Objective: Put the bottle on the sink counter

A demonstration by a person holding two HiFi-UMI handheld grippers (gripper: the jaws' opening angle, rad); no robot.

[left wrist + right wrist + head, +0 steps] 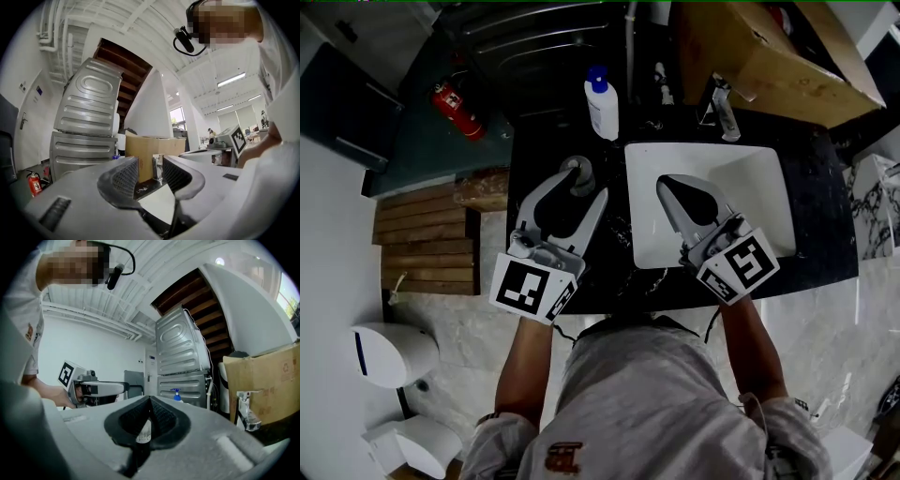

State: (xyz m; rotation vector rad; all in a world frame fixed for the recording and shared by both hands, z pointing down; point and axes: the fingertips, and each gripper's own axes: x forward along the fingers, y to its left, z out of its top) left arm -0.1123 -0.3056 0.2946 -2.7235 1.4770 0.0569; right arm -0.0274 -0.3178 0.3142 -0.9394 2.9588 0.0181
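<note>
A small clear bottle with a white label (144,430) stands on the black counter (542,141), left of the white sink (769,173). It shows through the hollow of my right gripper's shut jaws. From above, its grey round top (579,175) lies between the fingertips of my left gripper (589,180). That gripper is open; in its own view nothing sits between the jaws of the left gripper (151,168). My right gripper (664,180) hovers over the sink basin, shut and empty, and appears again as the right gripper (150,401). A white pump bottle with a blue top (602,105) stands at the counter's back.
A chrome faucet (724,108) rises behind the sink, with a cardboard box (769,56) beyond it. A grey washing machine (534,37) stands behind the counter. A red fire extinguisher (457,108) and wooden boards (427,239) are on the floor to the left.
</note>
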